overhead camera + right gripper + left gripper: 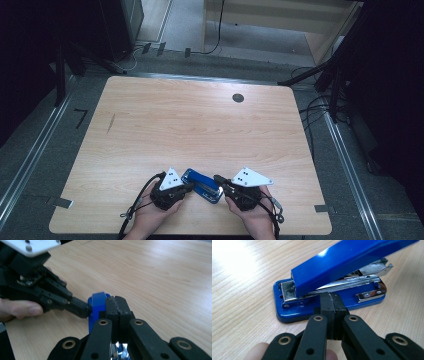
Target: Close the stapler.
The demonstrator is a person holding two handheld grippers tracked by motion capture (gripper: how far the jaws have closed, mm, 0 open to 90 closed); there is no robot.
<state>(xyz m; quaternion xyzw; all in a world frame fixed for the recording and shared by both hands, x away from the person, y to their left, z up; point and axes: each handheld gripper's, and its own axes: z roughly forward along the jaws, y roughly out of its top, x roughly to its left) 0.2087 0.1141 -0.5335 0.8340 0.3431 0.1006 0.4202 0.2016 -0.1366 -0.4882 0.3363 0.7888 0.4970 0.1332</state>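
The stapler (202,185) lies near the table's (200,125) front edge, between both grippers. It is blue, its top arm lifted off the steel magazine, base flat. The left gripper (331,308), jaws clenched on nothing, presses its tips against the base's side, likely to steady it. The right gripper (116,306), jaws also clenched, meets the stapler's end, seemingly to push it.

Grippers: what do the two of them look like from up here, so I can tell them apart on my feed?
Both are black, with a white three-cornered plate bearing small dark dots on top. The left gripper has black cables looping off its outer side; the right gripper has the larger plate and a cable trailing beside the wrist. Up close, the jaws are matte black linked bars with brass-coloured rivets. No sleeves are visible.
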